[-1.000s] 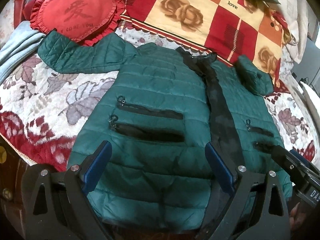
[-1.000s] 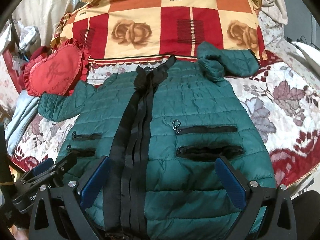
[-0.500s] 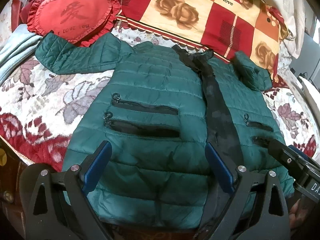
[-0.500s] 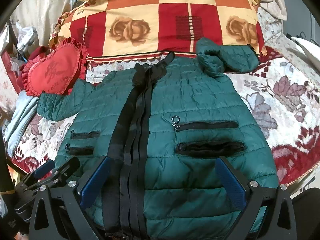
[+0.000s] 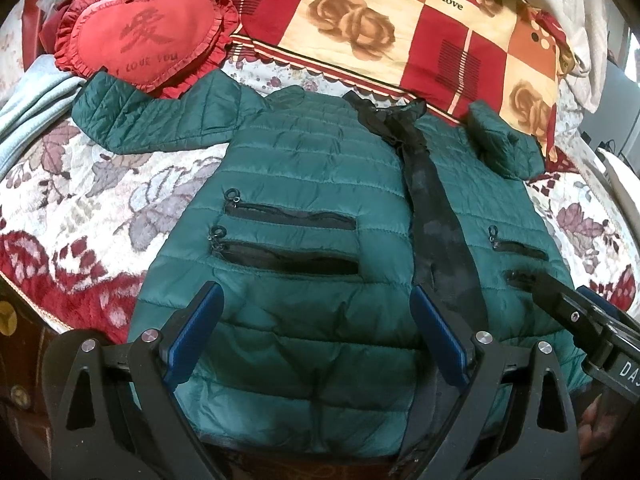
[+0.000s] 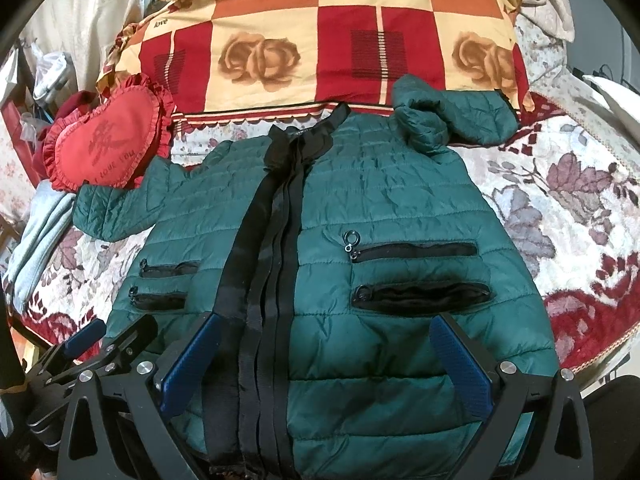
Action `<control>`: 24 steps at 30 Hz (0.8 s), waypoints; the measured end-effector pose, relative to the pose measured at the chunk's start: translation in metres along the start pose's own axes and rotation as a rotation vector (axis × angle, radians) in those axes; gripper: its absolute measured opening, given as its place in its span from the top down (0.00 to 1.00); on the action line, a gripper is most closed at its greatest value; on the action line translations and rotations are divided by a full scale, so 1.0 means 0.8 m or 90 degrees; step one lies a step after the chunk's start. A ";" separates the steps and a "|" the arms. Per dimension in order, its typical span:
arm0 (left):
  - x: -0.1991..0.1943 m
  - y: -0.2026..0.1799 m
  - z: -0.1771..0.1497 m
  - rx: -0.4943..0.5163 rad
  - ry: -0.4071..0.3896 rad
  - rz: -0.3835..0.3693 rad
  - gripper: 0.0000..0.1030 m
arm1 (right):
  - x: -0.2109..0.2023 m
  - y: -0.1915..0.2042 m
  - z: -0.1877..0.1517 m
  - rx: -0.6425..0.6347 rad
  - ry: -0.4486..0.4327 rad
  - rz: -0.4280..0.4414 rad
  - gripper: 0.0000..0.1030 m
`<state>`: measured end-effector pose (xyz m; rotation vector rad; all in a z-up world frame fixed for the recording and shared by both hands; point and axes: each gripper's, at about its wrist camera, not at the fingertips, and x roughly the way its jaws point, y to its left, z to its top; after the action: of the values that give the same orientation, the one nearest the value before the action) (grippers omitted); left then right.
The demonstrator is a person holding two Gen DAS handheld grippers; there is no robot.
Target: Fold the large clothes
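A dark green quilted jacket [image 5: 304, 184] lies flat, front up, on the bed, with a black zipper band [image 5: 436, 216] down its middle; it also shows in the right wrist view [image 6: 400, 208]. Its left sleeve [image 5: 152, 120] stretches out toward the heart cushion. Its right sleeve [image 6: 452, 120] is bunched at the shoulder. My left gripper [image 5: 316, 336] is open above the hem on the left half. My right gripper [image 6: 324, 360] is open above the hem on the right half. Neither holds anything.
A red heart cushion [image 5: 148, 40] and a red-and-cream rose quilt [image 5: 400, 28] lie behind the jacket. A floral bedspread [image 5: 80, 200] lies under it. Light blue fabric [image 5: 28, 100] sits at the far left. The bed's front edge is just below the hem.
Both grippers have pulled back slightly toward the hem, so more of the jacket shows. The jacket has not moved. Both grippers stay open.
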<state>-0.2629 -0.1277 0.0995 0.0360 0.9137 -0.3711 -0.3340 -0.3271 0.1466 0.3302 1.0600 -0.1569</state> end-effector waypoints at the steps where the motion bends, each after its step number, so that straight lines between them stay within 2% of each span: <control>1: 0.000 -0.001 0.000 0.000 0.000 0.000 0.08 | 0.001 -0.001 0.000 0.001 0.002 0.000 0.00; 24: 0.001 -0.020 -0.011 0.021 -0.003 0.004 0.08 | 0.004 -0.001 -0.003 0.005 0.009 0.001 0.00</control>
<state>-0.2745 -0.1409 0.0956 0.0679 0.9027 -0.3808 -0.3341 -0.3269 0.1425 0.3395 1.0736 -0.1584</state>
